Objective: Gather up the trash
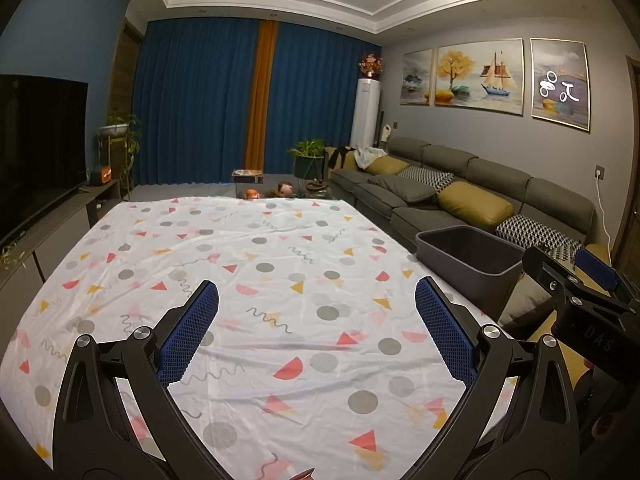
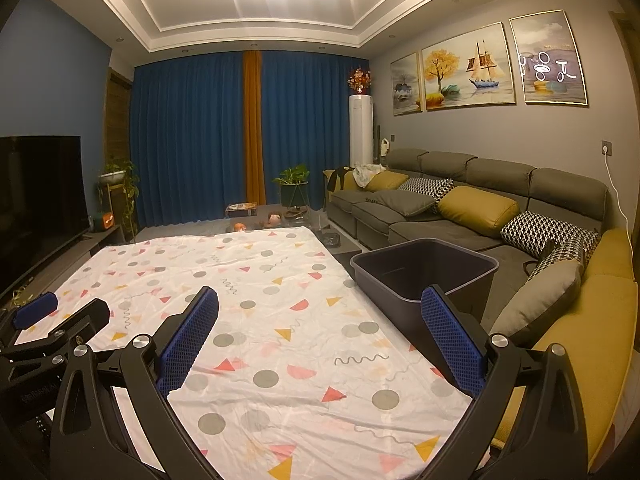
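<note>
Trash bin [image 2: 424, 276], a dark grey open tub, stands just off the right edge of the table, between the patterned tablecloth [image 2: 256, 312] and the grey sofa [image 2: 460, 216]; its inside looks dark and what it holds cannot be told. No loose trash shows on the cloth. Left gripper [image 1: 316, 328] hangs above the near part of the cloth, its blue-padded fingers spread wide and empty. Right gripper [image 2: 320, 332] hangs near the right edge, likewise spread and empty, one finger overlapping the bin's near wall.
</note>
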`<action>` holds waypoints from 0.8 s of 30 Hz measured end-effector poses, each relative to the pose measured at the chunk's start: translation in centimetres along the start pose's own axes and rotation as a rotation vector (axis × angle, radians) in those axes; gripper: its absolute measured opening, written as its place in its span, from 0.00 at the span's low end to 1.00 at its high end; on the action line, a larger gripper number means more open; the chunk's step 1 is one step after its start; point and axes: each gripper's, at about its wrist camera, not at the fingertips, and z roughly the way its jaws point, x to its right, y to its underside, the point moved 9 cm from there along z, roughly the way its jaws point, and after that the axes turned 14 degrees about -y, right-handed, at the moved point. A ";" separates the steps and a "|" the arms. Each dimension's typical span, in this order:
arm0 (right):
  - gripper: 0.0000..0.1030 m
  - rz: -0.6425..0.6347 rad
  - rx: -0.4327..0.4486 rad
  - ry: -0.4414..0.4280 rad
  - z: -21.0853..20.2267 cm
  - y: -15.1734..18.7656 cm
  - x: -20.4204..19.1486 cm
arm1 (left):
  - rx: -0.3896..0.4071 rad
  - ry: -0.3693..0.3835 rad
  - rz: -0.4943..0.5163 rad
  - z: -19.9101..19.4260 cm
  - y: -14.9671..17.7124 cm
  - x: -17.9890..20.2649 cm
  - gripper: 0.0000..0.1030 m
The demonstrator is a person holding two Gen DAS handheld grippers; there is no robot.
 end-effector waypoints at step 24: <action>0.95 0.003 0.000 -0.001 0.0 -0.5 0.1 | -0.001 -0.001 0.003 0.0 -0.2 0.0 0.94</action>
